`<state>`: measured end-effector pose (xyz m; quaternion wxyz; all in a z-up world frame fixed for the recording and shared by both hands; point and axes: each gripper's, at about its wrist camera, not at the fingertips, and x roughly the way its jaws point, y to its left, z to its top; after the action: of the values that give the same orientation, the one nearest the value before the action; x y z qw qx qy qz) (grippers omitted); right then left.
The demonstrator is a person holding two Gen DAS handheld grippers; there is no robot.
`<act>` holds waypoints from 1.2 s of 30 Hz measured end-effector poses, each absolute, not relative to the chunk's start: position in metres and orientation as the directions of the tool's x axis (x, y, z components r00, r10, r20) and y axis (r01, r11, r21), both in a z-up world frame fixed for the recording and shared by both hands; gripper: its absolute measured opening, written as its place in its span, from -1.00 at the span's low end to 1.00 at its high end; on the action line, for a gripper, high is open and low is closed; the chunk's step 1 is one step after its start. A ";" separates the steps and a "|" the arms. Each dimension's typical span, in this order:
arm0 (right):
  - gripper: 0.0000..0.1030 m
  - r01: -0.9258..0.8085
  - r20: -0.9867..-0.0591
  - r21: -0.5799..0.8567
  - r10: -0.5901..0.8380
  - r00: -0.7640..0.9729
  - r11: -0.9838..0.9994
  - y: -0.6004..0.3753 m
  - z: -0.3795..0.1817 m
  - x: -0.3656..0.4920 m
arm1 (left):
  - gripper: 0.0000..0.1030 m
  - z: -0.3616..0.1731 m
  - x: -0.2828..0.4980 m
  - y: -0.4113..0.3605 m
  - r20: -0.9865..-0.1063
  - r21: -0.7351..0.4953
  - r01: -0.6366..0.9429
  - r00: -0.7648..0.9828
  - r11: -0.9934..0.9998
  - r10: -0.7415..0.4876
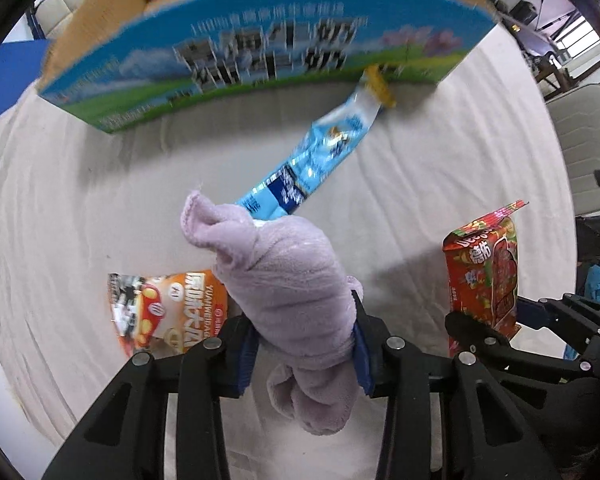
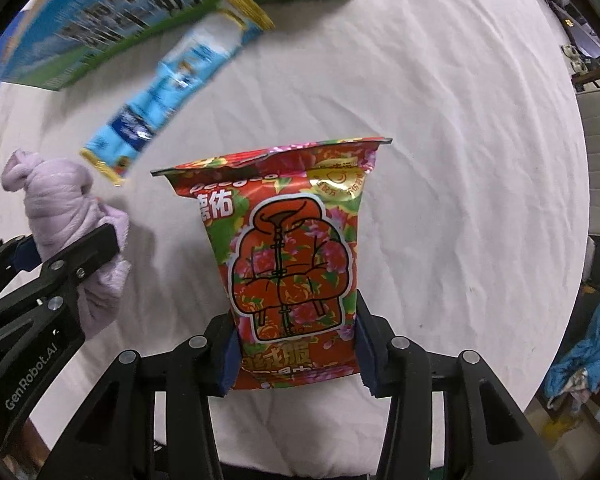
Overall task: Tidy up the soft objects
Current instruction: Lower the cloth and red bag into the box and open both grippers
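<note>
Rolled lilac towel [image 1: 292, 292] pinched across its middle by the left gripper [image 1: 304, 344], both blue pads pressed into the fleece, 1 knotted end poking forward past the fingertips and the other drooping back toward the camera. Red floral packet [image 2: 296, 280] clamped upright in the right gripper [image 2: 296, 356], jaws closed on its lower edges, sealed top standing well ahead of the fingers. Seen from the left wrist, same red packet [image 1: 484, 272] off to the right, held in the neighbouring tool. Just left of the left gripper, flat on the cloth: orange snack bag [image 1: 168, 312]. Ahead of the towel's front end, lying at a slant: long light-blue pouch [image 1: 308, 164], its far yellow tip reaching the blue-and-green carton [image 1: 260, 60]. Farther ahead, beyond that carton, open cardboard box [image 1: 112, 12]. Underneath everything, wrinkled white tablecloth [image 2: 440, 160].
</note>
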<state>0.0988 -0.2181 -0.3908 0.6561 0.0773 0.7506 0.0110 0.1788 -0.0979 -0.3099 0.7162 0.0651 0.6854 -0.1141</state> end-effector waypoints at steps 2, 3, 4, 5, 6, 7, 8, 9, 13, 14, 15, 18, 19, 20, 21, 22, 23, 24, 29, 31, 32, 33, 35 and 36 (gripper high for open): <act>-0.04 0.094 -0.983 0.142 0.151 -0.102 0.985 -0.218 -0.374 0.101 | -0.29 -0.295 0.182 -0.093 -0.994 -0.075 0.248 0.059 0.966 -0.093; -0.04 0.093 -0.983 0.153 0.161 -0.088 0.984 -0.218 -0.365 0.102 | -0.29 -0.296 0.193 -0.088 -0.993 -0.080 0.249 0.067 0.965 -0.099; -0.04 0.091 -0.983 0.160 0.168 -0.078 0.983 -0.218 -0.359 0.103 | -0.29 -0.286 0.194 -0.085 -0.991 -0.085 0.248 0.077 0.965 -0.107; -0.04 0.086 -0.982 0.174 0.179 -0.061 0.981 -0.217 -0.347 0.106 | -0.29 -0.276 0.197 -0.082 -0.989 -0.093 0.248 0.089 0.964 -0.119; -0.04 0.084 -0.981 0.184 0.188 -0.049 0.979 -0.217 -0.340 0.109 | -0.29 -0.268 0.199 -0.080 -0.986 -0.103 0.248 0.101 0.963 -0.131; -0.04 0.081 -0.979 0.196 0.199 -0.036 0.977 -0.218 -0.332 0.111 | -0.29 -0.258 0.203 -0.079 -0.984 -0.111 0.247 0.109 0.963 -0.142; -0.04 0.073 -0.977 0.210 0.211 -0.018 0.975 -0.219 -0.320 0.116 | -0.29 -0.250 0.206 -0.077 -0.982 -0.121 0.245 0.114 0.962 -0.153; -0.04 0.069 -0.976 0.218 0.219 -0.005 0.973 -0.219 -0.312 0.120 | -0.29 -0.242 0.211 -0.075 -0.978 -0.136 0.243 0.123 0.960 -0.169; -0.04 0.049 -0.964 0.262 0.259 0.051 0.964 -0.225 -0.278 0.142 | -0.29 -0.205 0.235 -0.068 -0.964 -0.154 0.248 0.174 0.956 -0.200; -0.04 0.041 -0.961 0.270 0.267 0.070 0.962 -0.225 -0.267 0.152 | -0.29 -0.196 0.245 -0.065 -0.960 -0.155 0.253 0.188 0.955 -0.206; -0.04 0.037 -0.959 0.276 0.273 0.082 0.960 -0.225 -0.261 0.159 | -0.29 -0.191 0.254 -0.064 -0.958 -0.152 0.256 0.199 0.955 -0.206; -0.04 0.029 -0.955 0.277 0.272 0.117 0.960 -0.221 -0.242 0.189 | -0.29 -0.173 0.289 -0.058 -0.954 -0.126 0.263 0.232 0.956 -0.190; -0.04 0.029 -0.955 0.273 0.268 0.128 0.961 -0.217 -0.236 0.202 | -0.29 -0.170 0.302 -0.054 -0.954 -0.119 0.262 0.238 0.958 -0.184; -0.04 0.029 -0.956 0.269 0.262 0.134 0.963 -0.216 -0.234 0.211 | -0.29 -0.170 0.311 -0.052 -0.954 -0.114 0.262 0.239 0.958 -0.179; -0.04 0.035 -0.956 0.262 0.255 0.143 0.964 -0.217 -0.232 0.225 | -0.29 -0.169 0.327 -0.049 -0.955 -0.112 0.257 0.239 0.960 -0.175; -0.04 0.037 -0.958 0.256 0.249 0.143 0.966 -0.218 -0.231 0.239 | -0.29 -0.169 0.336 -0.046 -0.956 -0.112 0.253 0.238 0.961 -0.174; -0.04 0.045 -0.959 0.252 0.243 0.142 0.967 -0.219 -0.232 0.253 | -0.29 -0.171 0.349 -0.044 -0.958 -0.109 0.251 0.231 0.962 -0.169; -0.04 0.055 -0.961 0.247 0.237 0.142 0.968 -0.219 -0.232 0.265 | -0.29 -0.172 0.357 -0.041 -0.961 -0.106 0.250 0.222 0.963 -0.164; -0.04 0.064 -0.979 0.190 0.184 0.085 0.980 -0.223 -0.252 0.314 | -0.29 -0.193 0.403 -0.032 -0.975 -0.123 0.233 0.153 0.965 -0.161; -0.04 0.066 -0.985 0.165 0.162 0.053 0.984 -0.224 -0.265 0.320 | -0.29 -0.205 0.421 -0.032 -0.982 -0.113 0.235 0.124 0.965 -0.145; -0.04 0.063 -0.988 0.152 0.150 0.030 0.986 -0.222 -0.276 0.325 | -0.29 -0.212 0.430 -0.032 -0.985 -0.105 0.238 0.107 0.966 -0.133; -0.04 0.064 -0.990 0.138 0.138 0.003 0.988 -0.221 -0.287 0.329 | -0.29 -0.220 0.440 -0.032 -0.988 -0.100 0.236 0.091 0.967 -0.125; -0.04 0.059 -0.991 0.125 0.127 -0.031 0.990 -0.220 -0.305 0.331 | -0.29 -0.236 0.456 -0.034 -0.992 -0.087 0.247 0.063 0.965 -0.106; -0.04 0.059 -0.992 0.115 0.118 -0.048 0.992 -0.220 -0.314 0.333 | -0.29 -0.244 0.466 -0.034 -0.994 -0.083 0.248 0.045 0.965 -0.097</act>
<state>0.3330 -0.2199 -0.3138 0.6872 0.0610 0.7235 0.0214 0.4656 -0.0345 -0.2444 0.7208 0.0554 0.6805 -0.1195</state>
